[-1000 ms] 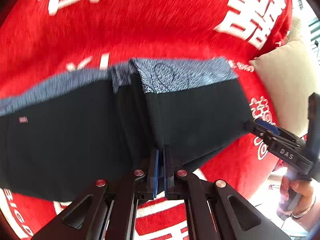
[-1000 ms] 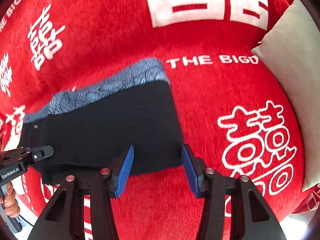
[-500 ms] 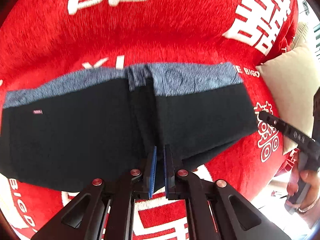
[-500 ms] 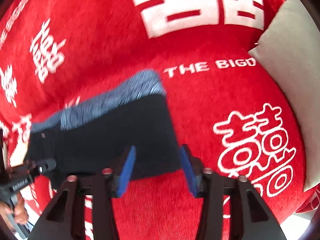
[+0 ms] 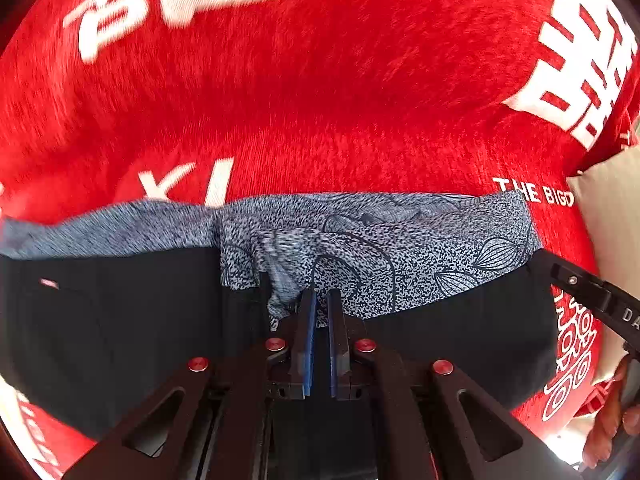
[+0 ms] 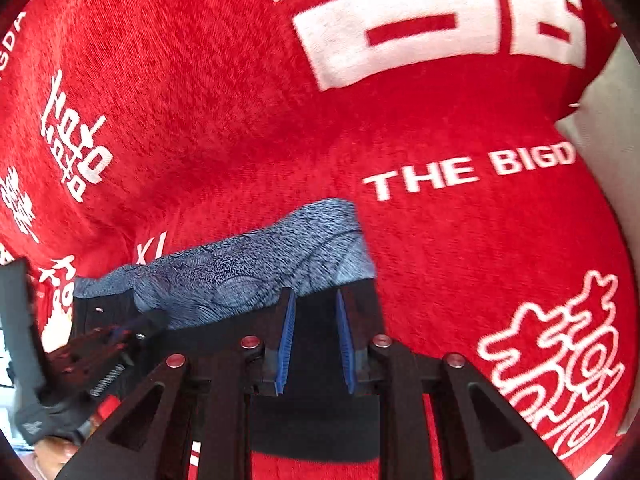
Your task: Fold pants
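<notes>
Black pants (image 5: 120, 332) with a blue-grey patterned waistband (image 5: 400, 240) lie flat on a red blanket (image 5: 320, 100). My left gripper (image 5: 321, 300) is nearly shut, its blue pads pinching black fabric at the pants' middle near the waistband. My right gripper (image 6: 314, 304) is open, its jaws either side of the pants' black right edge (image 6: 316, 360) just below the waistband (image 6: 260, 276). The right gripper also shows in the left wrist view (image 5: 592, 300), and the left gripper shows in the right wrist view (image 6: 100, 348).
The red blanket (image 6: 240, 100) carries white lettering and characters. A beige cushion (image 5: 612, 220) lies at the right edge, also in the right wrist view (image 6: 608, 140). A hand (image 5: 608, 432) holds the right gripper's handle.
Both grippers moved forward over the pants toward the waistband. The right gripper's jaws narrowed somewhat and now sit around the pants' edge. The left stayed closed on fabric.
</notes>
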